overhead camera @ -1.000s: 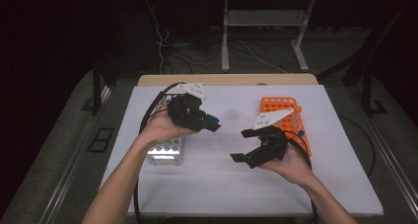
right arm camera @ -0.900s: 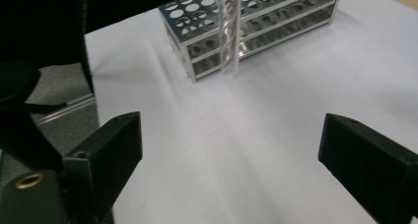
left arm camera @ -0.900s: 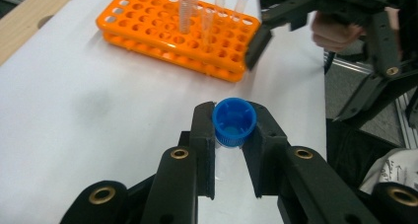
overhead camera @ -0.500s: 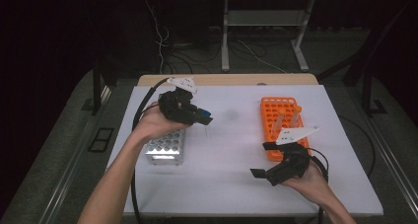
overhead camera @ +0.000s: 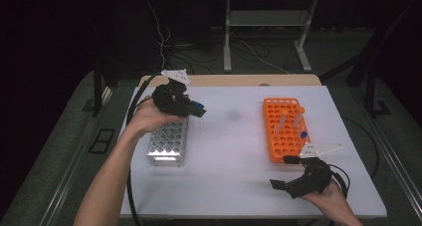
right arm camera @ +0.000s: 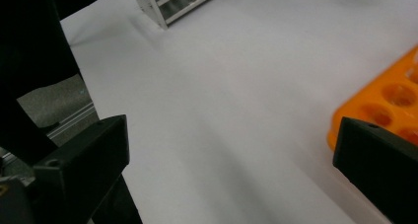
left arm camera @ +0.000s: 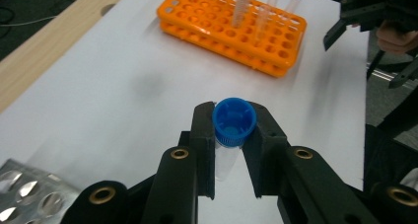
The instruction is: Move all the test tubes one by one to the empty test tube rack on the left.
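At the left of the table (overhead camera: 229, 176), a metal tube rack (overhead camera: 168, 141) stands on the white surface, its round wells open to the top. The left tool (overhead camera: 195, 108) hangs just above the rack's far end, held in the person's left hand (overhead camera: 149, 117), with its cable trailing off toward the table's left edge. In the left gripper view its two black jaws are clamped on a clear tube with a blue screw cap (left arm camera: 234, 120); the jaws press the tube just under the cap, one on each side, and the tube hangs upright between them, clear of the table. A corner of the metal rack shows at the lower left of that view.

Further right, near the table's right edge, an orange tube rack (overhead camera: 283, 129) holds a few tubes in its far rows, one of them blue-capped.

The right tool (overhead camera: 284, 172) sits low over the table's near right corner, just in front of the orange rack, in the right hand (overhead camera: 331, 198). Its jaws stand wide apart and grip nothing; in the right gripper view bare white table lies between them, with the orange rack's corner (right arm camera: 389, 100) beside one jaw.
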The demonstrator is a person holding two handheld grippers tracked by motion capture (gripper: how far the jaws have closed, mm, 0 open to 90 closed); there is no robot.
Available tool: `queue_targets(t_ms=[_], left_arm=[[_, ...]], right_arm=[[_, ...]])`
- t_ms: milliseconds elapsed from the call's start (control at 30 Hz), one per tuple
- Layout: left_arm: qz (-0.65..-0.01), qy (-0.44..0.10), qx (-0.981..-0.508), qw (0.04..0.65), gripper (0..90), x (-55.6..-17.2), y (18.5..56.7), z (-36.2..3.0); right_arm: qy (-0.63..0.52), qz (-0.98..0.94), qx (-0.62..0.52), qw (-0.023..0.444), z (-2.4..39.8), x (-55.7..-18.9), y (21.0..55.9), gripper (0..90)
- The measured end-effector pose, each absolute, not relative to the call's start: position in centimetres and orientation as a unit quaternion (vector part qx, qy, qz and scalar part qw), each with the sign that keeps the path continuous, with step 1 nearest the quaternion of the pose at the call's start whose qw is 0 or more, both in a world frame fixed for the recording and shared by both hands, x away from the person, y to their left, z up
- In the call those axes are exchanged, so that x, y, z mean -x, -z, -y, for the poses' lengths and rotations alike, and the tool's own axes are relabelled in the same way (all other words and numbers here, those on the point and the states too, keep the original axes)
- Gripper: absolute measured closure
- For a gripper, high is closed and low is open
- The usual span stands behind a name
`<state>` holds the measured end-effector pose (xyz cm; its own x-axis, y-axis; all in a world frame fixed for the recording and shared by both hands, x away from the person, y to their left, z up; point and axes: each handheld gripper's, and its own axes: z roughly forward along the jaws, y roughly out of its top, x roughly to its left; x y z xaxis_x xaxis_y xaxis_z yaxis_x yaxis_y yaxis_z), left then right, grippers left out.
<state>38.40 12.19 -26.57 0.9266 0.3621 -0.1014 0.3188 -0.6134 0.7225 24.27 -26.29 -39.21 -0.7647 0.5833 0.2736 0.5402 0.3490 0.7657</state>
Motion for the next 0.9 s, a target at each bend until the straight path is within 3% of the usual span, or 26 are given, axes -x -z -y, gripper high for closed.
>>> queue_targets(t_ms=[900], left_arm=[[-0.272, -0.083, -0.881, 0.378, 74.8, -46.5, 24.9, -16.0]], right_arm=[[-0.452, -0.802, -0.39, 0.026, 29.1, -23.6, 41.1, 0.3]])
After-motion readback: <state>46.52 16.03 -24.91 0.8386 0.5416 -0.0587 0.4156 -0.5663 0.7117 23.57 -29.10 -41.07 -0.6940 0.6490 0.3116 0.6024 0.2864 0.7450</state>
